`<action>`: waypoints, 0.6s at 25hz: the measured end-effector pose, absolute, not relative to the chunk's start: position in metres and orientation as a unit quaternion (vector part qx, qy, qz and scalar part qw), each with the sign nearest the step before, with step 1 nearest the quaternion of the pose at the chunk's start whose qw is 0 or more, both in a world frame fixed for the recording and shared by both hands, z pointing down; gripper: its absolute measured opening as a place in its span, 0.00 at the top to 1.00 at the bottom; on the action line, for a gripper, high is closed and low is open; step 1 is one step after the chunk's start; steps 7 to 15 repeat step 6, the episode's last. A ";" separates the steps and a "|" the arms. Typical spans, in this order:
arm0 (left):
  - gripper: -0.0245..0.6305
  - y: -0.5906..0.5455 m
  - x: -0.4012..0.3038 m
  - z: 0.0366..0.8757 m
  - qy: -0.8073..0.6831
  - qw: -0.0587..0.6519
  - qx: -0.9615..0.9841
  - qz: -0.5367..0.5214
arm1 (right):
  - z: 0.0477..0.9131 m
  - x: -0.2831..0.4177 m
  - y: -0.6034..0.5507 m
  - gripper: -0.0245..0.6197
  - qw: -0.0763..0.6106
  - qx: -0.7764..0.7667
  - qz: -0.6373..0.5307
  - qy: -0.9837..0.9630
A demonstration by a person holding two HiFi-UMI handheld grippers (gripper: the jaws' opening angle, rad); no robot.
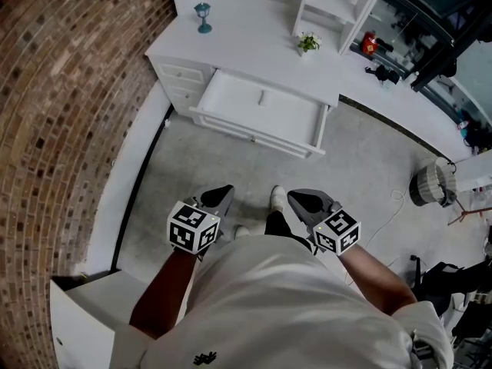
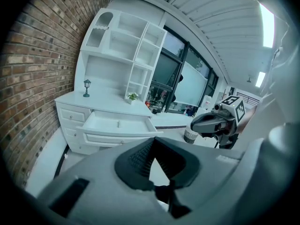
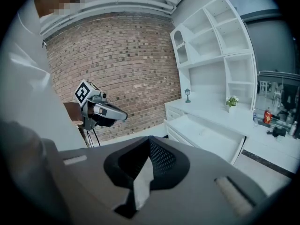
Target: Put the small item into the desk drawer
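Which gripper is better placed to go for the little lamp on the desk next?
Left, probably. The lamp stands at the left end of the desk, ahead of the left gripper; the right gripper would have to cross over. Both are shut, empty and well back from it.

We see cool, even light in all three views, soft and without hard shadows. In the left gripper view a ceiling light strip [image 2: 267, 20] glares pure white, and the windows [image 2: 187, 76] are brighter than the room. The white desk [image 1: 254, 48] looks nearly washed out from the head view (its edges barely show). Both gripper views bulge strongly toward a black round rim, and their near foreground is blurred.
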State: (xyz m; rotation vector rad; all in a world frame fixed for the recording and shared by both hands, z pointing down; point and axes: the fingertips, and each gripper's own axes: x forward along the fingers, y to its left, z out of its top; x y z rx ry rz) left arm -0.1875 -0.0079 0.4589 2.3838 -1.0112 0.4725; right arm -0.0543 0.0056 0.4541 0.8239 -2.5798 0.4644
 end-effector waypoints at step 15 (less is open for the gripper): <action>0.95 -0.006 -0.183 0.460 -0.368 0.254 0.877 0.174 | 0.455 -0.050 0.006 0.94 0.197 0.296 0.164 -0.920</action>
